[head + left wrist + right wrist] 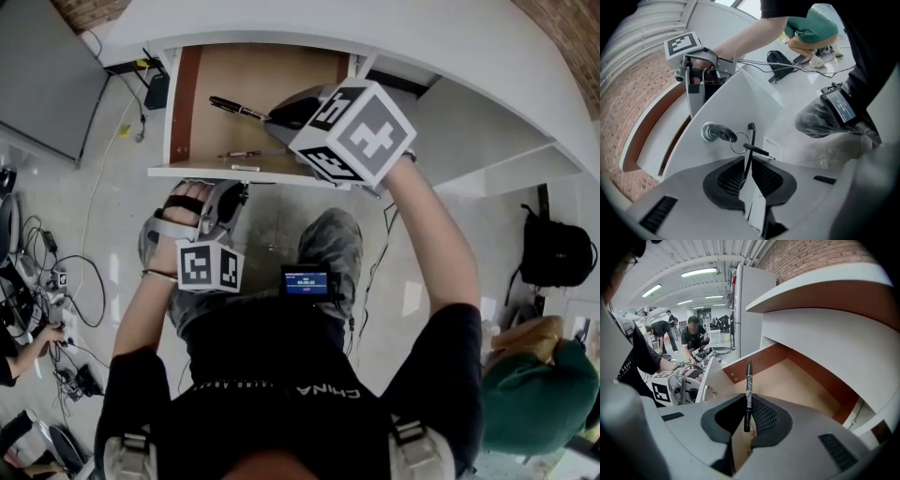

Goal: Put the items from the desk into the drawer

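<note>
The white desk's drawer [253, 84] stands pulled out, its wooden bottom showing. My right gripper [281, 114] hovers over it, shut on a black pen [236, 108] whose tip points to the left; in the right gripper view that pen [748, 390] sticks up from between the jaws above the drawer [797, 380]. Another pen [248, 153] lies inside near the drawer's front. Below the drawer's front, my left gripper [228, 195] is shut on a thin black handle [750, 140] on the drawer front [736, 93], next to a lock with a key [716, 133] in it.
The white curved desk top [450, 56] lies beyond and to the right of the drawer. On the floor there are cables [47, 281] at the left and a black backpack [553, 248] at the right. A person in green [539, 394] crouches at the lower right.
</note>
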Motion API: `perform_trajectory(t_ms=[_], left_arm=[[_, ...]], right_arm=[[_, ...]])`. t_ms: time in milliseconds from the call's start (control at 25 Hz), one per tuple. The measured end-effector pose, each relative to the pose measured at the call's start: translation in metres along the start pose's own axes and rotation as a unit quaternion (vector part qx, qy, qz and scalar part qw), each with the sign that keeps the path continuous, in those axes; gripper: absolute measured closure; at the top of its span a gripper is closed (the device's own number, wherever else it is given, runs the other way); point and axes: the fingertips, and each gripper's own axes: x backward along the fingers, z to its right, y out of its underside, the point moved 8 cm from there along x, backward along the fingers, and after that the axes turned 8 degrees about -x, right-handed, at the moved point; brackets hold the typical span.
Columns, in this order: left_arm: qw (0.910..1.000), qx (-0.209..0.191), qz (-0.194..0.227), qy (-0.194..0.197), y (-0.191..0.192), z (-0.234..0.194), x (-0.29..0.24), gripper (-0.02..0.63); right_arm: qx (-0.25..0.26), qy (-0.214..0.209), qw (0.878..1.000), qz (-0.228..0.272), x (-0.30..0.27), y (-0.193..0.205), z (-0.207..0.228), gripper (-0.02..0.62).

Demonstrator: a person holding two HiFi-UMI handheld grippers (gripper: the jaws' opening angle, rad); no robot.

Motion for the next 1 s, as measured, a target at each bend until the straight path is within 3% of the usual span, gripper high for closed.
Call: perform_trajectory(t_ms=[600,1000], left_arm=[[0.9995,0.016,-0.007,-0.025,0.006,-0.002,0.022,0.571],[0.9949,0.098,0.027,-0.002,0.008,-0.017,0.038,0.594]], right_arm=[[0.013,0.004,0.999,-0.040,-0.013,-0.003,0.008,0.549],[0.054,-0.009,0.990,-0.131,-0.046,-0.001,0.006,0.549]])
